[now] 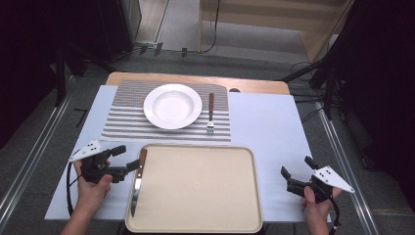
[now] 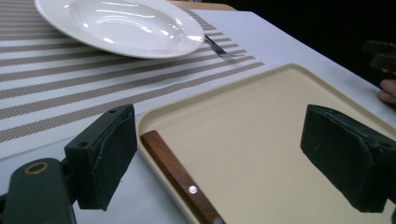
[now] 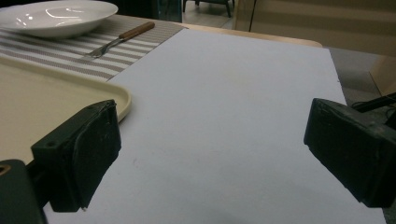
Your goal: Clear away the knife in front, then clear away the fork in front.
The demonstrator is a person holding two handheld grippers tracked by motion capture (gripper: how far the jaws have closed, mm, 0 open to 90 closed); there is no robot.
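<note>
Knife lying along tray left edge, wooden handle up on the rim for an easy pinch. Left gripper spread wide around that handle, pads clear. Right gripper agape, empty, near surface right edge.

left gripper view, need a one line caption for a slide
Open left tongs straddle the wooden knife handle lying on the beige tray's edge, white plate on striped placemat beyond.
</note>
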